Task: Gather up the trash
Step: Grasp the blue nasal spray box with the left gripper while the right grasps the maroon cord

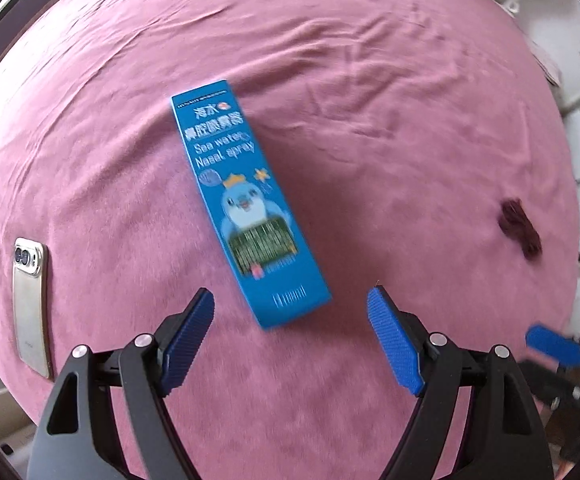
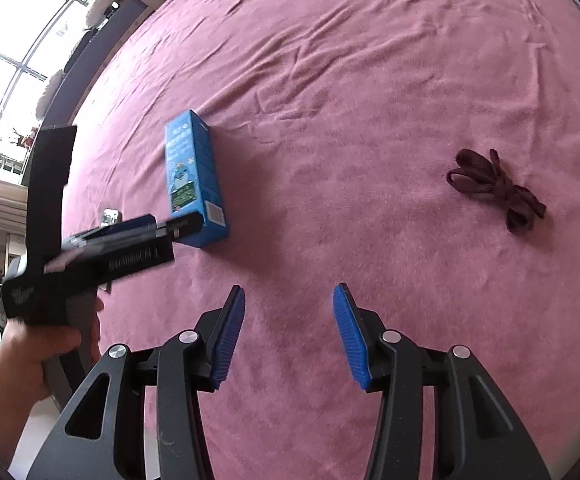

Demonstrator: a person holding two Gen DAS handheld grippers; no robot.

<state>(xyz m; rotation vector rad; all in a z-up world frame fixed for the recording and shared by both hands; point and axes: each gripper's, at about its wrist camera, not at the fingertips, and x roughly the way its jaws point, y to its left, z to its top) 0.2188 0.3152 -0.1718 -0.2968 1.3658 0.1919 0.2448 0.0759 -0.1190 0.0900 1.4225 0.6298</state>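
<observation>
Basically, the trash item was a blue carton (image 1: 246,200) lying flat on the pink bedspread (image 1: 369,80), roughly mid-bed. Readable print on top: "Sea water Nasal spray", Chinese characters above it, a cartoon blue bird with a crown below, then a green block of text too blurred to read. The brand line at the carton's top edge was too small to make out.

Left gripper (image 1: 290,300) hovered over the carton's near end, pointing steeply down. Jaws were wide apart, nothing between the pads, carton end just ahead of the gap and not touched. From the right wrist view the same tool showed side-on, gripped in a hand (image 2: 30,352), its tip just beside the carton's near end.

Right gripper (image 2: 288,300) hung over bare bedspread, jaws apart and empty, carton off to its left and well apart.

Other items: a gold phone (image 1: 30,304) lay face down near the left bed edge, well apart from the carton. A dark maroon knotted cord (image 2: 497,192) lay to the right, also well apart.

Open fabric surrounded the carton on all sides, only creases on the far half. Bed edge ran close on the left, window (image 2: 18,60) beyond it.
</observation>
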